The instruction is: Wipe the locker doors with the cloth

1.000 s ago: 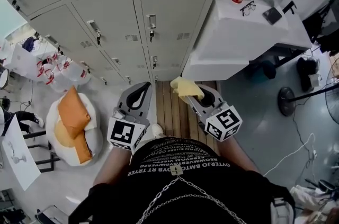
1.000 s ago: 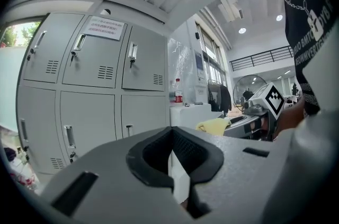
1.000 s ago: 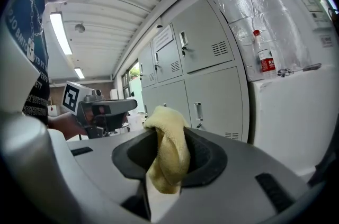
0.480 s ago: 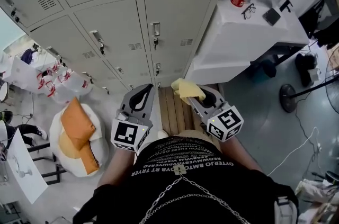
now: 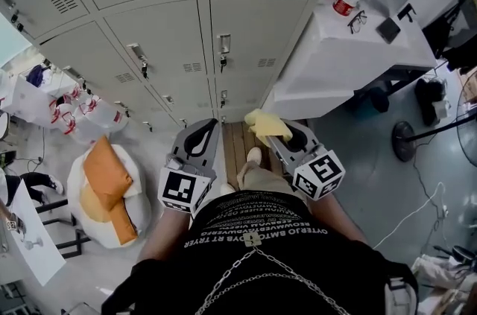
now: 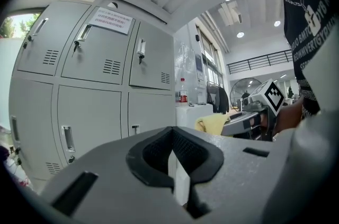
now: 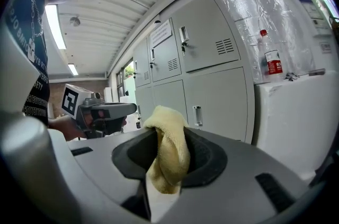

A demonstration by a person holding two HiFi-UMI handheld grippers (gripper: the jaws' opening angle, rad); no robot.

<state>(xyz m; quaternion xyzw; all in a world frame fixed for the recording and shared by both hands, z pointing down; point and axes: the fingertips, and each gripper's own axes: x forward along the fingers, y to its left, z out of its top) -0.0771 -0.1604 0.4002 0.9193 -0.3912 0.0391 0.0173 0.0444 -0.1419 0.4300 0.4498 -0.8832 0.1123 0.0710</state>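
Stepped nearer the grey metal locker doors (image 5: 246, 30); no contact yet. Kept the soft yellow cloth (image 5: 267, 125) clamped in right gripper (image 5: 285, 136) jaws. Held left gripper (image 5: 200, 135) jaws closed on nothing.

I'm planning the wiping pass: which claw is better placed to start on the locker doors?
Right. The right claw is shut on the yellow cloth, facing the locker doors. The left claw is shut with nothing in it.
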